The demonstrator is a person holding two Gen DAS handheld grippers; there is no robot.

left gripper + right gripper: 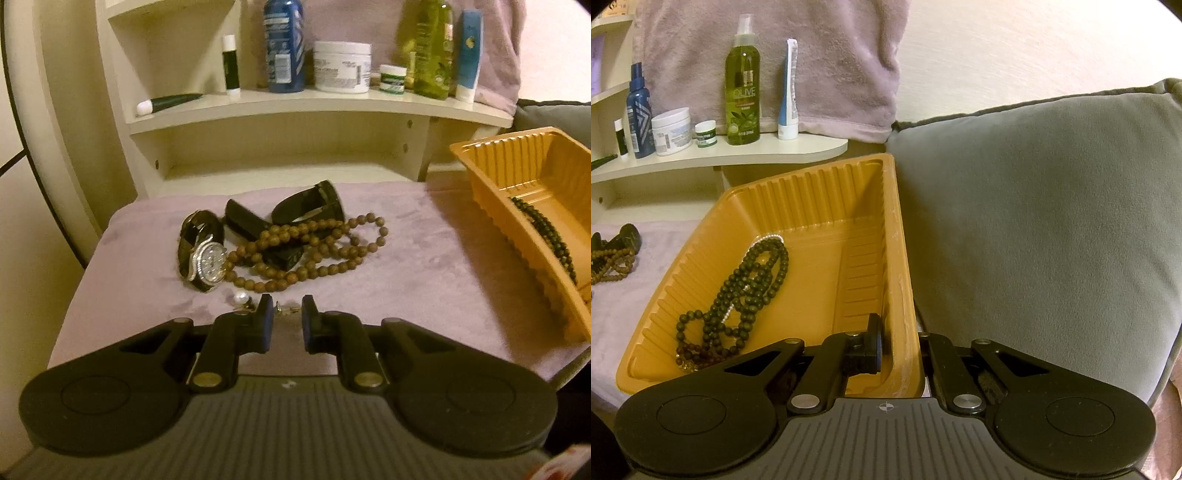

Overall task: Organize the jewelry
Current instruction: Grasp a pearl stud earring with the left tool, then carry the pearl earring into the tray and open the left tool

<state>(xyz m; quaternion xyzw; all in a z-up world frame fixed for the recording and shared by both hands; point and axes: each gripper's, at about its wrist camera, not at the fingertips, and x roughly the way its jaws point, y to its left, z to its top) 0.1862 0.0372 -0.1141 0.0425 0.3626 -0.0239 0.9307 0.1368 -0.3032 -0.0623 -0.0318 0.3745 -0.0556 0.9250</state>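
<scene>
- The left claw (287, 309) is low over the soft lilac cloth (406, 266) on the table. Its two black fingers stand a little apart, and a tiny gold earring piece (284, 308) sits in the gap. I cannot tell if the pads press on it.
- A small white pearl earring (241, 296) lies on the cloth just beside the left finger.
- Past it is a pile of jewelry: a silver-faced watch with a dark strap (207, 258), a long string of round brown wooden beads (306, 251), and some black strap pieces (306, 206).
- The orange ribbed plastic tray (812, 192) stands to the right of the pile, next to a big grey cushion (1052, 221).
- A string of dark green round beads (746, 291) lies inside the tray, near its left wall. A thin string of tiny white pearls (764, 238) lies with it.
- The right claw (901, 347) is squeezed tight on the tray's right wall, one finger inside and one outside.
- Bottles and jars stand on the cream wooden shelf (317, 107) behind.
</scene>
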